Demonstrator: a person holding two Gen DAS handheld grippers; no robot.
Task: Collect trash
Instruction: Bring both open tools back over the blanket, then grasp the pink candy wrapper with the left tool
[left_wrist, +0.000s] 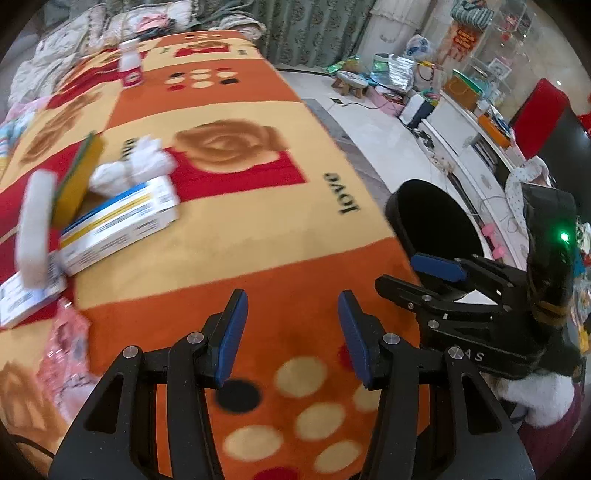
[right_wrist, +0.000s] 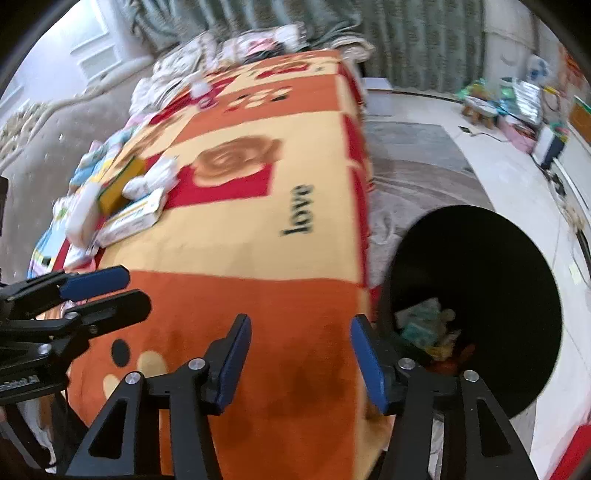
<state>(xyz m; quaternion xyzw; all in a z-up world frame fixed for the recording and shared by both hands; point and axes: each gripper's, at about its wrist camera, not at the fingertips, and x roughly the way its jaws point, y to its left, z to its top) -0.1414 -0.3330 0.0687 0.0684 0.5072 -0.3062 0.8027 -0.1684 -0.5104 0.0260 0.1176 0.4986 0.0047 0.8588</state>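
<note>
A pile of trash lies on the left of the orange patterned blanket (left_wrist: 258, 229): a white and blue box (left_wrist: 118, 221), crumpled white tissue (left_wrist: 136, 166), a yellow sponge (left_wrist: 79, 173) and a white roll (left_wrist: 35, 229). The pile also shows in the right wrist view (right_wrist: 129, 214). A black bin (right_wrist: 476, 295) stands on the floor right of the table, with several wrappers (right_wrist: 428, 328) inside. My left gripper (left_wrist: 291, 336) is open and empty over the blanket's near end. My right gripper (right_wrist: 301, 365) is open and empty at the blanket's right edge, beside the bin.
A white bottle with a red label (left_wrist: 129, 64) stands at the blanket's far end. Pink wrapping (left_wrist: 66, 350) lies at the near left. Bedding (right_wrist: 229, 48) is piled beyond the table. A cluttered white shelf unit (left_wrist: 465, 122) runs along the right wall.
</note>
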